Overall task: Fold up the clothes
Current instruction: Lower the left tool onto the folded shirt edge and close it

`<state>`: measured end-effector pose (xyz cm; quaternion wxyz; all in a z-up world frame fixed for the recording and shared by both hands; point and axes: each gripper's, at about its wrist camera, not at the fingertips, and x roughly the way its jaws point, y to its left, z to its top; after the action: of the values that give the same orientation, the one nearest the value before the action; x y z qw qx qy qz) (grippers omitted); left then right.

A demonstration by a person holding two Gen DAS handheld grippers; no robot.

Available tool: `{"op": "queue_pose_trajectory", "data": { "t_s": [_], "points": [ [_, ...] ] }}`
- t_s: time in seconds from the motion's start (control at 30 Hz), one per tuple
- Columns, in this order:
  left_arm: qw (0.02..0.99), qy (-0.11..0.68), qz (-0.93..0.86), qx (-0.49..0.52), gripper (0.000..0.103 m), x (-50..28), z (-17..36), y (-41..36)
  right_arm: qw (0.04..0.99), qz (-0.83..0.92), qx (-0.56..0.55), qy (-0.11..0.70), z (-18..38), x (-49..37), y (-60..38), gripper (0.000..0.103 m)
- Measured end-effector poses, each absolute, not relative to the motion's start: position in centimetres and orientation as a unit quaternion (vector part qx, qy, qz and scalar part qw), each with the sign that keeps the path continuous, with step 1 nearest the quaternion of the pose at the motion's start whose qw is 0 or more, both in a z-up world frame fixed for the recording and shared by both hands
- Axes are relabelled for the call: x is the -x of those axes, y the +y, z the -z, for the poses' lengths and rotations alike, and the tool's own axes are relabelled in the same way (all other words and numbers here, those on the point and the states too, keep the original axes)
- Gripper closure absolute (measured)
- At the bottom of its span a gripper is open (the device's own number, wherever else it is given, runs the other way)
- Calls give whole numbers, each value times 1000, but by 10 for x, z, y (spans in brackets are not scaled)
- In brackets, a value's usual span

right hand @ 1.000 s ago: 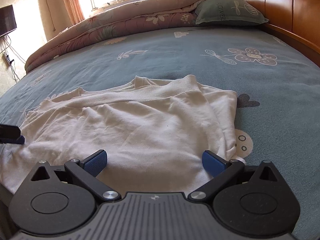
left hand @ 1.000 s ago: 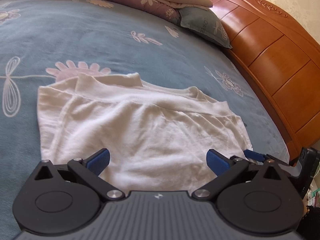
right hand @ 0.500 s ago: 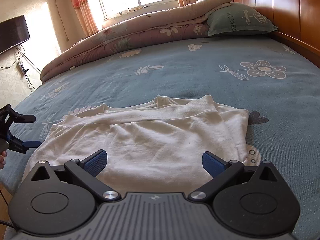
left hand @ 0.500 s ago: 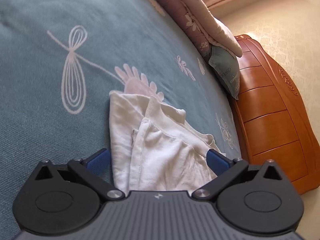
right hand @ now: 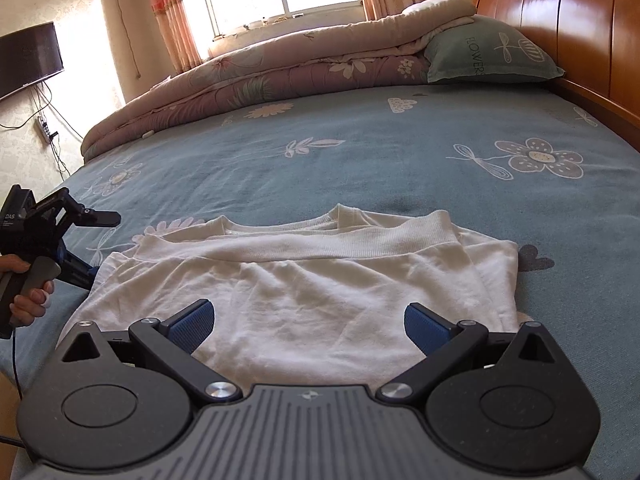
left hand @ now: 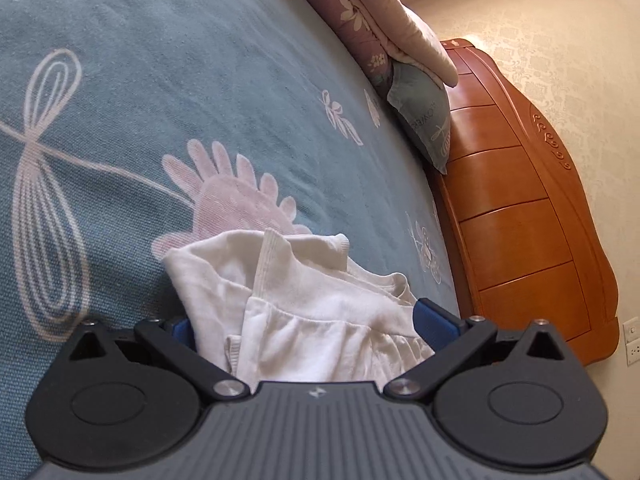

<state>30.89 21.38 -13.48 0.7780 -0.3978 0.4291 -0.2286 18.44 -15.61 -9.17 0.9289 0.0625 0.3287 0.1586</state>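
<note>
The white sweatshirt (right hand: 312, 280) lies folded on the blue bedspread (right hand: 400, 152). The right gripper (right hand: 308, 322) is spread wide, with the near hem between its fingers. At nine o'clock the left gripper (left hand: 310, 322), also spread, straddles the sweatshirt's bunched edge.

A white sweater (right hand: 312, 280) lies flat on the blue flowered bedsheet (right hand: 360, 160); the right gripper (right hand: 308, 326) hovers over its near hem, jaws spread wide. At the sweater's left edge a hand (right hand: 24, 300) holds the left gripper (right hand: 86, 268); whether its jaws are apart is unclear.
</note>
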Motion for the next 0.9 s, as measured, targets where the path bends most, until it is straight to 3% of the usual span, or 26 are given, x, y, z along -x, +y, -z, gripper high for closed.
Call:
{"op": "queue_pose_trajectory", "data": {
  "t_s": [0.2, 0.47, 0.7, 0.9],
  "points": [
    [738, 461, 278, 407, 1, -281, 139, 220, 926, -170, -55, 333, 92, -183, -151, 0],
    [743, 472, 271, 391, 1, -324, 138, 206, 926, -181, -58, 327, 87, -184, -141, 0],
    [724, 490, 320, 366, 1, -309, 140, 200, 925, -185, -49, 328, 85, -180, -141, 0],
    [726, 506, 312, 347, 6, -323, 138, 195, 922, -181, -59, 336, 90, -182, -140, 0]
  ]
}}
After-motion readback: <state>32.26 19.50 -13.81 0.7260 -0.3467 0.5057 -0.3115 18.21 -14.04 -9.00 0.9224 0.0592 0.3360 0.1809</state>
